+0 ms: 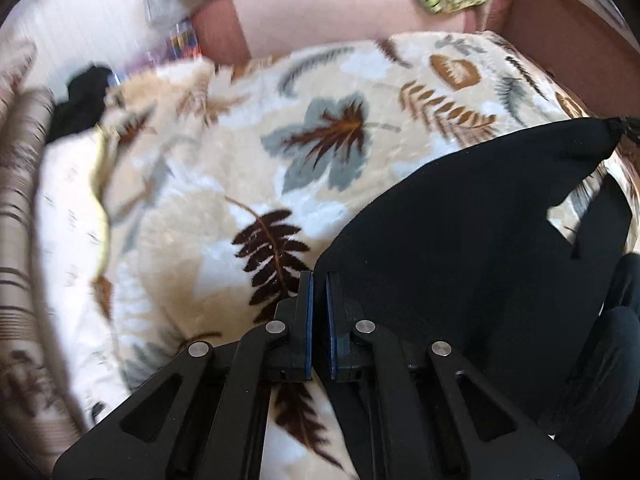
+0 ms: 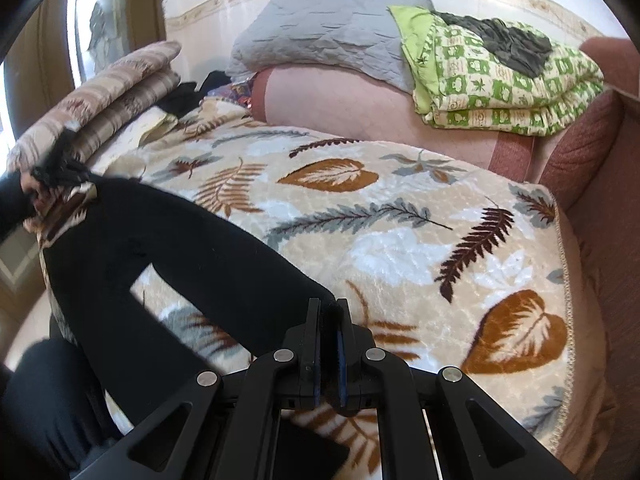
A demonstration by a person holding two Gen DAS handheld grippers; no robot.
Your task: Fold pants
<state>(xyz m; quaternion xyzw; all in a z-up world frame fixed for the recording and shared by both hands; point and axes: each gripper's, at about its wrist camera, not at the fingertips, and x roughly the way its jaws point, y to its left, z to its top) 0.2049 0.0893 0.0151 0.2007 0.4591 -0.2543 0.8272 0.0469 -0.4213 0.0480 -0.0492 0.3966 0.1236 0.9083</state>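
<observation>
The black pants hang stretched over a leaf-patterned blanket. My left gripper is shut on one corner of the pants at its fingertips. In the right wrist view the pants run from the far left down to my right gripper, which is shut on another corner. A gap between the two legs shows the blanket beneath. The cloth is taut between the two grippers and lifted off the blanket.
The blanket covers a pink sofa seat. A grey quilt and a green patterned folded blanket lie on the sofa back. Striped folded cushions sit at the left. A sofa arm stands at the right.
</observation>
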